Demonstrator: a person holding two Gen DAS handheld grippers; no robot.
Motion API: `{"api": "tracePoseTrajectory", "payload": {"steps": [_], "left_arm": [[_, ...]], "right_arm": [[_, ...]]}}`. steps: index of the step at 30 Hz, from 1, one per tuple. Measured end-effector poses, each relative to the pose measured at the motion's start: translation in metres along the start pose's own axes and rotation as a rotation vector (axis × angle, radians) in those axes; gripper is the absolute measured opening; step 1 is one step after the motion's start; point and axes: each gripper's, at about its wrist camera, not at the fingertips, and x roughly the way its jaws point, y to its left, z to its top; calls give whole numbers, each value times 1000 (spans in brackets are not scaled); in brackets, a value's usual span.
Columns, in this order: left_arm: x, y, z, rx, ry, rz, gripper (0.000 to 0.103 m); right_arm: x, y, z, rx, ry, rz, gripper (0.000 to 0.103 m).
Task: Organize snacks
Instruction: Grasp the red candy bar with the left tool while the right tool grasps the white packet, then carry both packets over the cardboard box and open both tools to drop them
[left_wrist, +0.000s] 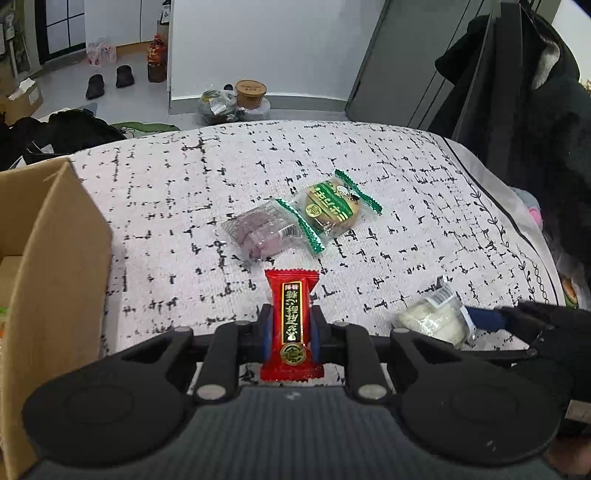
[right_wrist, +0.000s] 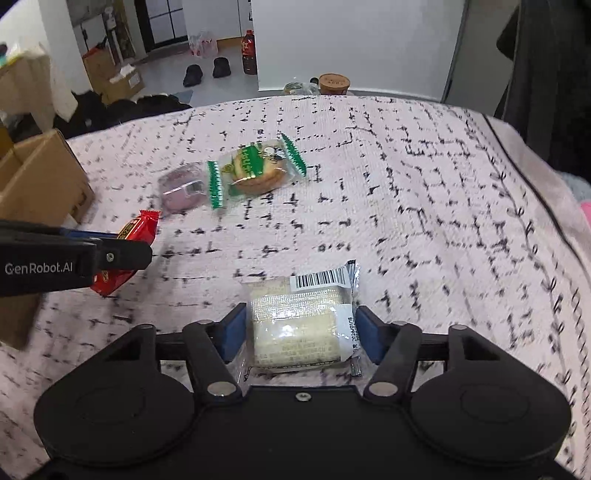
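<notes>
My left gripper (left_wrist: 291, 328) is shut on a red snack packet (left_wrist: 291, 325), held above the patterned cloth; the packet also shows in the right wrist view (right_wrist: 127, 251). My right gripper (right_wrist: 301, 330) is shut on a pale cake in a clear wrapper (right_wrist: 301, 321), also seen in the left wrist view (left_wrist: 434, 319). A green-wrapped round cookie (left_wrist: 334, 208) (right_wrist: 256, 170) and a purple wrapped snack (left_wrist: 258, 232) (right_wrist: 183, 188) lie side by side on the cloth ahead.
An open cardboard box (left_wrist: 55, 258) (right_wrist: 40, 177) stands at the left edge of the cloth-covered surface (left_wrist: 406, 221). Beyond the far edge are bags, a paper cup (left_wrist: 251, 92) and a bottle on the floor. Dark clothing (left_wrist: 535, 129) hangs at the right.
</notes>
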Motion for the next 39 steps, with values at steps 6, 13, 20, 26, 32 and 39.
{"api": "tracePoseTrajectory", "payload": {"steps": [6, 13, 20, 26, 32, 39], "left_arm": [[-16, 10, 2, -24, -25, 4, 19], [-39, 12, 4, 5, -85, 13, 19], [-62, 23, 6, -2, -135, 32, 19], [-93, 44, 17, -38, -207, 30, 19], [-118, 70, 24, -68, -255, 59, 19], [-133, 105, 25, -114, -283, 92, 19]], "right_arm": [[-18, 6, -1, 50, -33, 21, 58], [-39, 19, 15, 79, -82, 44, 58], [-62, 39, 31, 78, -150, 70, 58], [-76, 59, 42, 78, -201, 103, 58], [-83, 85, 52, 55, -227, 145, 58], [-81, 114, 57, 38, -236, 185, 58]]}}
